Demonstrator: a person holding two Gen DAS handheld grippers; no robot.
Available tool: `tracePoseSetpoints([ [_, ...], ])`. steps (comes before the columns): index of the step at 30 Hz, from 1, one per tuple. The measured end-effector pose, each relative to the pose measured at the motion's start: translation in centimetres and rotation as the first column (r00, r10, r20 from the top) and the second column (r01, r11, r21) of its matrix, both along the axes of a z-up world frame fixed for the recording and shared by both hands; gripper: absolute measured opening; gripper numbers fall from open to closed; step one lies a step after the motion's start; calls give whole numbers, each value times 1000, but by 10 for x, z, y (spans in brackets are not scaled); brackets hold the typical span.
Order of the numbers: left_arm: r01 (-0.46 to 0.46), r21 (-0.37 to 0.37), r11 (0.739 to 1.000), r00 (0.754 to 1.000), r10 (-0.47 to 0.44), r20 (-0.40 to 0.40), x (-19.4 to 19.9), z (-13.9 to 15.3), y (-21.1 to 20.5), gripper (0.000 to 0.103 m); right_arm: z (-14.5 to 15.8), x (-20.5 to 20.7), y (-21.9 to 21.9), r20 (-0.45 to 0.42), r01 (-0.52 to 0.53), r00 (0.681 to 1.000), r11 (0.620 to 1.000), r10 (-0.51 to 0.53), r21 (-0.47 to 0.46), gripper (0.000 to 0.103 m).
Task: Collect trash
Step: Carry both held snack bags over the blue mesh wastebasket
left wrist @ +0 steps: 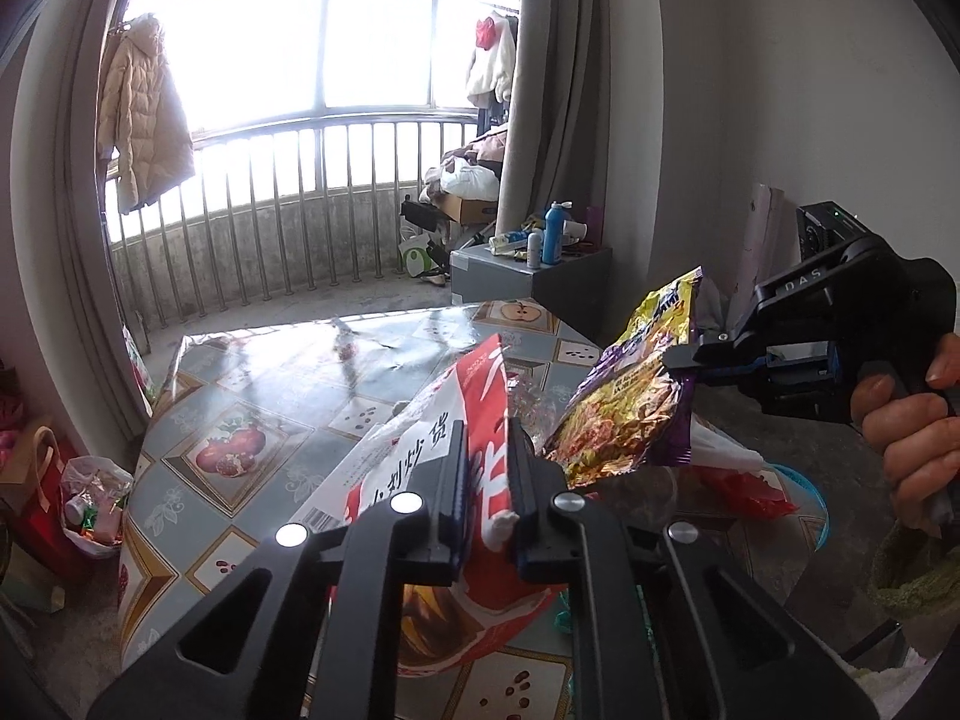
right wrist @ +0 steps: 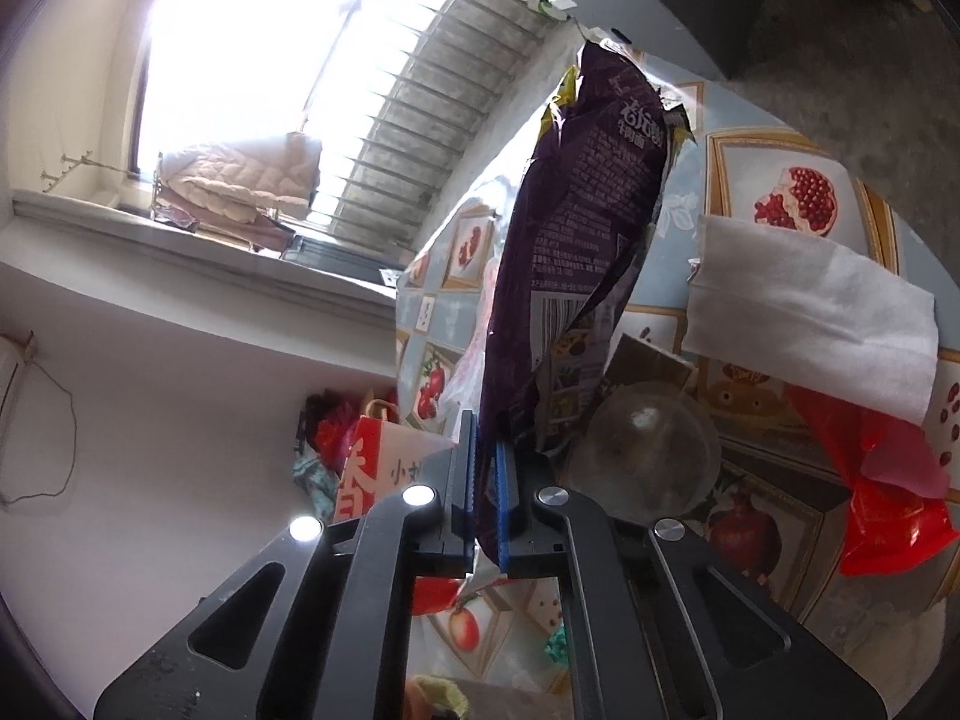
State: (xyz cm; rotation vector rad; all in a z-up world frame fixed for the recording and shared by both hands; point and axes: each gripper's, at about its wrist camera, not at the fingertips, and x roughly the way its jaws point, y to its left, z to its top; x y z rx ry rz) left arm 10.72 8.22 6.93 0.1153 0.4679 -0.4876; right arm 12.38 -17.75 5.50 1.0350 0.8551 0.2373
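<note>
My left gripper [left wrist: 487,450] is shut on the rim of a red and white plastic bag [left wrist: 480,396] with black Chinese print, held above the table. My right gripper [left wrist: 684,363] is shut on a purple and yellow noodle wrapper [left wrist: 630,408], held in the air just right of the bag's mouth. In the right wrist view the gripper [right wrist: 485,450] pinches the wrapper's [right wrist: 576,228] lower edge. On the table lie a white tissue [right wrist: 804,324], a red plastic bag [right wrist: 882,480] and a clear round lid [right wrist: 645,456].
The table [left wrist: 252,396] has a glossy fruit-print cloth. A grey cabinet [left wrist: 528,276] with bottles stands behind it. On the floor at left sit a trash bag [left wrist: 96,498] and a red paper bag [left wrist: 36,516]. A balcony railing lies beyond.
</note>
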Motion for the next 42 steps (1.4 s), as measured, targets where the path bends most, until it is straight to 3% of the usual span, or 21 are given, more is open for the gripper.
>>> tracePoseSetpoints([
  [10,-20,-33,999,997,23,72,-18,39,11,10,19,-20,-5,78,24,997,1000,-25,20,1],
  [16,10,-72,997,993,-2,116,-29,70,2,10,36,-44,-17,182,46,982,999,-49,20,1],
  [21,101,-127,987,987,-84,136,-39,99,-29,10,53,-79,-44,272,125,955,992,-120,-1,1],
  [27,266,-190,945,963,-252,94,-34,124,-102,10,61,-135,-93,332,293,908,954,-257,-63,1],
  [33,395,-255,883,897,-431,-103,-8,124,-222,10,40,-190,-153,319,487,849,858,-421,-165,1],
  [37,452,-262,853,806,-516,-290,13,93,-321,10,8,-207,-192,260,549,830,805,-494,-225,1],
  [38,461,-247,852,784,-522,-336,16,81,-353,10,-4,-208,-203,234,559,827,793,-511,-241,1],
  [42,499,-123,858,742,-497,-450,19,29,-448,10,-52,-207,-239,135,583,810,755,-571,-301,1],
])
